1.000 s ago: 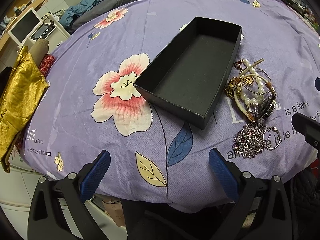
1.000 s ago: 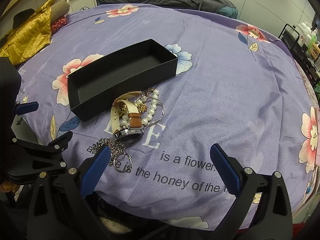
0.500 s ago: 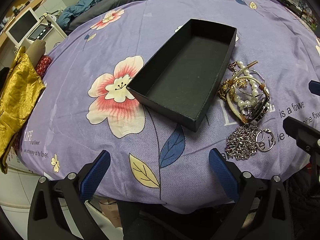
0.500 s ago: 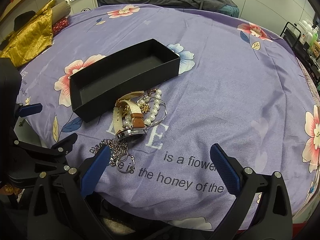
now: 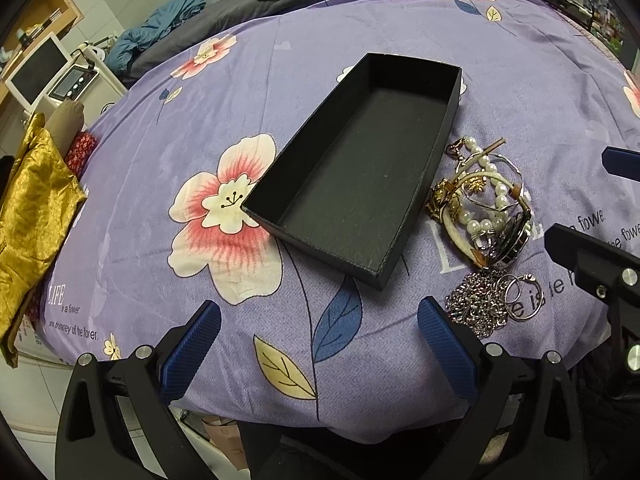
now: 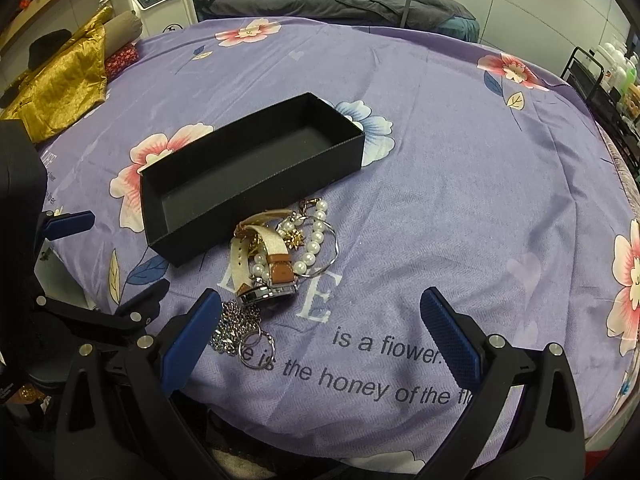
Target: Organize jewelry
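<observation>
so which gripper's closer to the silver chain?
Right. The right gripper has its left finger beside the silver chain; the left gripper sits off to the chain's left, facing the box.

— What's carrying it all?
— A table under a purple floral cloth (image 6: 460, 152), printed with lettering near the front edge.
— And on it?
— A black open box (image 6: 252, 184), lying flat. Just beside it, a tangled heap: pearl bracelet (image 6: 316, 240), strapped watch (image 6: 268, 280), then a silver chain (image 5: 476, 304) with rings (image 5: 520, 296) nearest the edge.
</observation>
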The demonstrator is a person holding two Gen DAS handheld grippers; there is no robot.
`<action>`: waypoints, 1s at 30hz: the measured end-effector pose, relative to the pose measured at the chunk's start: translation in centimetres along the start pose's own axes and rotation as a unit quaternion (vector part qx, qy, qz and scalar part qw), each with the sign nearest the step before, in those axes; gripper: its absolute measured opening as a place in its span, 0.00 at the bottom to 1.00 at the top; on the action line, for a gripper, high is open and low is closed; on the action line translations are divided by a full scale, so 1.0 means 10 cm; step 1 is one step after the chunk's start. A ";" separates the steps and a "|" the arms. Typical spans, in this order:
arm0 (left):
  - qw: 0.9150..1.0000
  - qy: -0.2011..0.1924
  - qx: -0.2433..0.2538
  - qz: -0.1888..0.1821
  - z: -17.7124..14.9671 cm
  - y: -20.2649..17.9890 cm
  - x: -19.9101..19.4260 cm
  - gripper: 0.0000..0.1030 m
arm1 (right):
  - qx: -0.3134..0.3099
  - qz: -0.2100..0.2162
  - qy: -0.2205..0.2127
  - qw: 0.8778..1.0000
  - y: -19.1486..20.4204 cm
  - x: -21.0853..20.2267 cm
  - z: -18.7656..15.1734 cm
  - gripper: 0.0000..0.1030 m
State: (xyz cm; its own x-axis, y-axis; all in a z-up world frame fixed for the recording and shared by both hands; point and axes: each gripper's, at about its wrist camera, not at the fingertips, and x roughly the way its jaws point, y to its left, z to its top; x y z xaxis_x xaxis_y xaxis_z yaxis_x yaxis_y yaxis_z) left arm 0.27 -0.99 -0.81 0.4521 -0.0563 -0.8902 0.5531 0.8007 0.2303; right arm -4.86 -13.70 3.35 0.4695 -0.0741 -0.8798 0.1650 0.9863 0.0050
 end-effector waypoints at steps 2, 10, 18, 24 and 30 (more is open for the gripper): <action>1.000 0.000 0.002 -0.002 0.01 -0.01 0.00 0.94 | 0.004 0.000 0.000 1.000 -0.01 0.01 0.02 0.95; 1.000 -0.006 0.009 -0.009 0.08 0.00 -0.01 0.94 | 0.022 0.005 -0.001 1.000 -0.05 0.04 0.10 0.94; 1.000 -0.013 0.012 -0.018 0.11 0.03 -0.01 0.94 | 0.007 0.003 0.003 1.000 0.02 0.15 0.20 0.78; 0.999 -0.008 0.000 -0.037 0.06 0.07 0.01 0.94 | 0.004 0.011 0.026 1.000 0.07 0.34 0.21 0.59; 0.995 -0.051 -0.011 -0.084 -0.03 0.00 -0.15 0.94 | -0.009 0.006 0.044 0.999 0.12 0.49 0.14 0.43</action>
State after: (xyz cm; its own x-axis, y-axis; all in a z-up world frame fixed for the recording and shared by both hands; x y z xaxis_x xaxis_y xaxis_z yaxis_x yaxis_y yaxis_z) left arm -0.60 -0.68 0.41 0.4247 -0.2499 -0.8702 0.6119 0.7876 0.0724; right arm -1.10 -13.09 -0.32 0.3935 -0.0488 -0.9180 0.1437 0.9896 0.0090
